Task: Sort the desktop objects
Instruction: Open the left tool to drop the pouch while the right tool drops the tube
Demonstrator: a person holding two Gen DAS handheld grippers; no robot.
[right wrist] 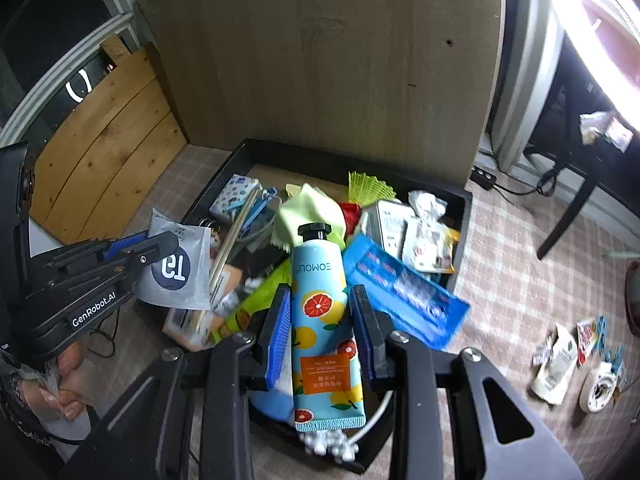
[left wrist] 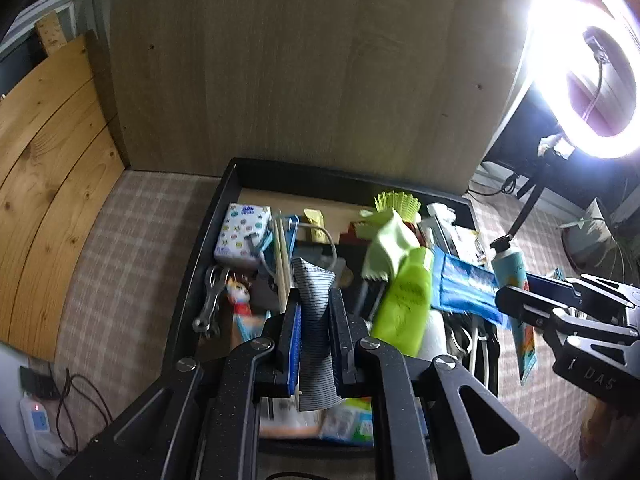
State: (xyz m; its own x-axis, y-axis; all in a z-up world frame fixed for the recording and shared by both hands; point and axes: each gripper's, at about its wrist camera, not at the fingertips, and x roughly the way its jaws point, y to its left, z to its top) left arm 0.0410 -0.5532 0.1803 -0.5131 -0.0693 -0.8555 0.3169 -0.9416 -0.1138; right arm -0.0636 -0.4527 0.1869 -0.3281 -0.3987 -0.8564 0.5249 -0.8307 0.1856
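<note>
A black tray (left wrist: 188,280) (right wrist: 464,216) full of mixed small items sits on the checked cloth. My left gripper (left wrist: 314,308) is shut on a grey sachet (left wrist: 314,320), seen in the right wrist view (right wrist: 176,268) with a dark round "Ta" logo, held above the tray's left side. My right gripper (right wrist: 320,312) is shut on a blue hand cream tube (right wrist: 320,320) with orange fruit print and a black cap, held above the tray; the tube also shows in the left wrist view (left wrist: 512,276). In the tray lie a green bottle (left wrist: 404,304), a blue packet (right wrist: 404,288) and a tissue pack (left wrist: 242,236).
A wooden panel (left wrist: 300,60) stands behind the tray. A ring light (left wrist: 592,60) glares at the right. Loose wrappers and a tape roll (right wrist: 600,388) lie on the cloth to the right. A power strip and cables (left wrist: 40,420) lie at the left.
</note>
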